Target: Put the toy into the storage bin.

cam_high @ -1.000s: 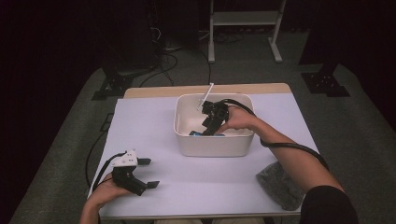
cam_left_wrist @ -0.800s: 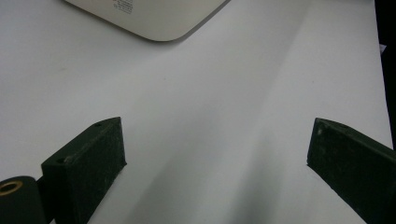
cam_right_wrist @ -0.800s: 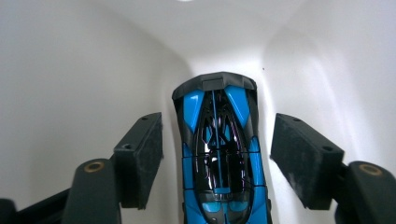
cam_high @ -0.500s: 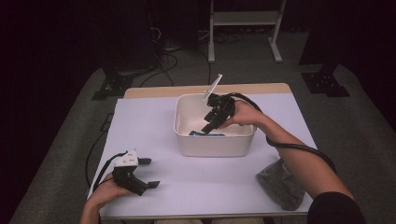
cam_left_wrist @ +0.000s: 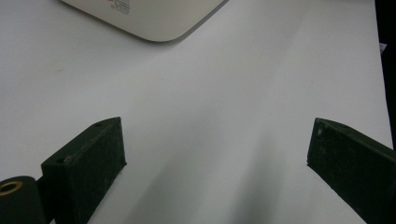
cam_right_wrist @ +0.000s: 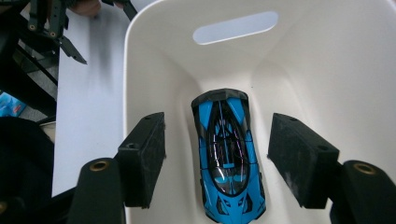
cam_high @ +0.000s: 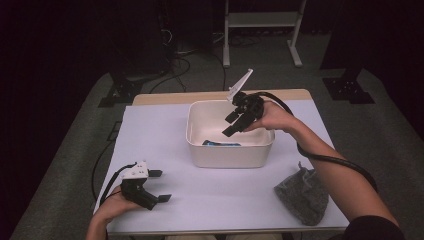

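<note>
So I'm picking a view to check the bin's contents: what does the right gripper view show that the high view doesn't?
The right gripper view alone shows the whole blue toy car lying on the bin's floor, below open jaws. The high view alone shows the grey pouch and the right gripper above the bin. Both show the white bin and the left gripper.

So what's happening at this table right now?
A person works with a handheld gripper in each hand. The right gripper hangs over the white bin, its jaws open and empty; they have just closed a little. A blue toy car lies on the bin floor below them, apart from the pads. The left gripper rests open on the white table near its front left corner, nothing between its jaws. A grey pouch lies on the table at front right.
</note>
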`<state>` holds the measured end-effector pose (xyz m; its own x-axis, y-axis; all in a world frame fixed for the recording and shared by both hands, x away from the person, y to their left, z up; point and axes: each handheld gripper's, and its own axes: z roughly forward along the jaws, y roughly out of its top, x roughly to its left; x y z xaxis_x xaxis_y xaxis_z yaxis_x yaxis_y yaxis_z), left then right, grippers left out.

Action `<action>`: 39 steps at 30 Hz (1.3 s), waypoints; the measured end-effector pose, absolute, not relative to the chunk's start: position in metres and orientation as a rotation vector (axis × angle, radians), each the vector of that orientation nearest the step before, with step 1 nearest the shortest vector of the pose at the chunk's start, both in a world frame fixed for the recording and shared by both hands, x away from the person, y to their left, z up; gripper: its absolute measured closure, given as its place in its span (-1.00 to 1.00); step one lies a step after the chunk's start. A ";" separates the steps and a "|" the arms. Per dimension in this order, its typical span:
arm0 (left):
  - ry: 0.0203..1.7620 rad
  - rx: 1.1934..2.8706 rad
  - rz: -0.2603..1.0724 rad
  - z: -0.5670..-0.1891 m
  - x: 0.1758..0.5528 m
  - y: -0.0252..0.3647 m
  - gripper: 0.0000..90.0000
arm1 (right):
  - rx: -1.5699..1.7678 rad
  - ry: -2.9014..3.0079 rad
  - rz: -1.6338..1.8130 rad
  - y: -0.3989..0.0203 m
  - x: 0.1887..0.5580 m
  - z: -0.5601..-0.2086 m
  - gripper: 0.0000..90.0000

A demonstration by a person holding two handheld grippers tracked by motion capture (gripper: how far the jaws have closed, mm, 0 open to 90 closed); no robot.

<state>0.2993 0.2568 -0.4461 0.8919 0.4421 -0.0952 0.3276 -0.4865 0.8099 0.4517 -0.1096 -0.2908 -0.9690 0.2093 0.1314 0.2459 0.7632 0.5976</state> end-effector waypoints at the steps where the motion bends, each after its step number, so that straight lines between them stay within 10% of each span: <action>1: 0.549 2.125 0.155 -0.446 0.299 0.257 -0.92 | -0.379 -2.895 -1.002 -0.111 0.451 -0.289 -0.22; 39: 0.532 2.128 0.154 -0.446 0.300 0.252 -0.93 | -0.567 -2.943 -1.147 -0.205 0.396 -0.246 -0.27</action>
